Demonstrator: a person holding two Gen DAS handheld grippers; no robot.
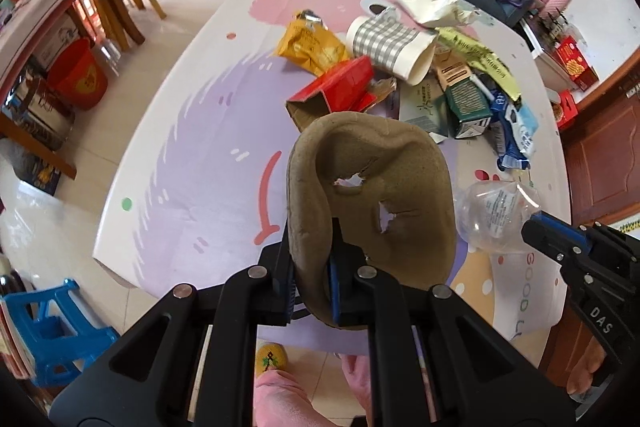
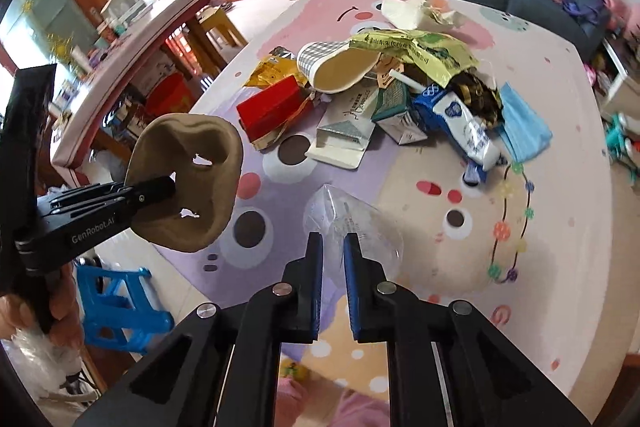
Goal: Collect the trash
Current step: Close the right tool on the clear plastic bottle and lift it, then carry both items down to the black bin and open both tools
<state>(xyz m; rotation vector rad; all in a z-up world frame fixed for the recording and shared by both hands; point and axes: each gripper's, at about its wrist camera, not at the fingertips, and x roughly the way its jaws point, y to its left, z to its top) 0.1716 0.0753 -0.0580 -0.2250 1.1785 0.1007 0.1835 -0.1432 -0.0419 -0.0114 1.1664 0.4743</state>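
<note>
The desk [image 1: 192,155], covered in a pink and purple cartoon cloth, carries most of the trash in one heap toward its far side, so by my reading the collecting is at an early stage.

That heap [image 2: 400,95] holds a checked paper cup [image 1: 390,45] lying on its side, crumpled white paper [image 1: 428,5], a red carton [image 1: 340,87], a yellow snack bag [image 1: 310,45], a yellow-green wrapper [image 2: 420,53], a small green and white box [image 1: 468,103], a blue and white pouch [image 2: 464,125] and a blue face mask [image 2: 524,125]. All of these lie on the desk, untouched.

Two pieces are off the surface. The left hand-held gripper [image 1: 312,291] is clamped on the edge of a brown moulded cup carrier [image 1: 372,195], torn with two holes, and holds it up above the near part of the desk. The right hand-held gripper [image 2: 333,255] stands narrow, its blue pads pinching a clear crumpled plastic wrapper [image 2: 356,223], also raised clear of the desk and just beside the carrier.

No bin or bag shows clearly as the place for the trash; a red bucket [image 1: 78,75] stands on the floor to the left, but I cannot tell whether it is meant for this. Both held pieces have yet to be dropped somewhere, and the whole heap remains.
</note>
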